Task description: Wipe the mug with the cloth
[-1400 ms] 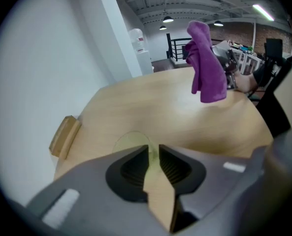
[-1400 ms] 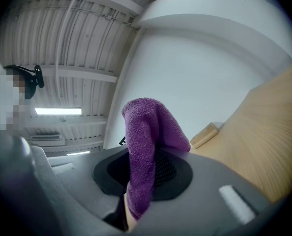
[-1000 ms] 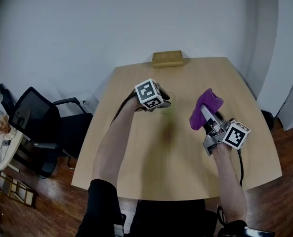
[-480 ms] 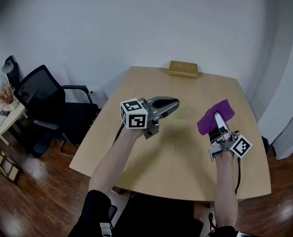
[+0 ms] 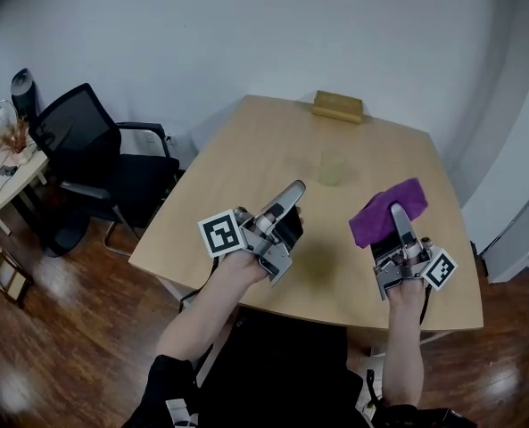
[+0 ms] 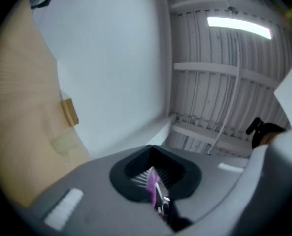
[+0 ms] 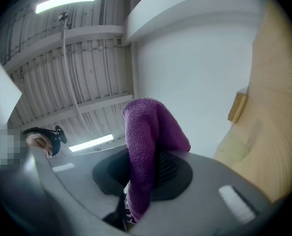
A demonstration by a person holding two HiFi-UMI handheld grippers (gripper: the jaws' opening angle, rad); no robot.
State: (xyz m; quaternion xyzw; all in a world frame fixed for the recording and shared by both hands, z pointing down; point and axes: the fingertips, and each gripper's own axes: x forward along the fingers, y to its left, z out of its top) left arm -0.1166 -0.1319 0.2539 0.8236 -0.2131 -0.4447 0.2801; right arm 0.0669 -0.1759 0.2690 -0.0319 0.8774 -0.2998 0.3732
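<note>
A pale yellow-green mug (image 5: 333, 168) stands alone on the wooden table (image 5: 246, 185), toward the far side; it also shows faintly as the mug (image 6: 63, 144) in the left gripper view. My left gripper (image 5: 293, 191) hovers over the near-left part of the table, well short of the mug, jaws shut with nothing held. In its own view the left gripper (image 6: 153, 175) shows only a thin slit, with a purple sliver beyond. My right gripper (image 5: 395, 212) is shut on a purple cloth (image 5: 387, 209), which bunches over the jaws as the cloth (image 7: 148, 132).
A tan box (image 5: 338, 106) lies at the table's far edge. A black office chair (image 5: 90, 154) stands left of the table, with a small side table (image 5: 5, 172) beyond it. Walls close in behind and to the right. Wooden floor lies below the near edge.
My left gripper has drawn back from the mug toward the near edge and its jaws have closed. The mug stays on the table. The right gripper keeps the cloth.
</note>
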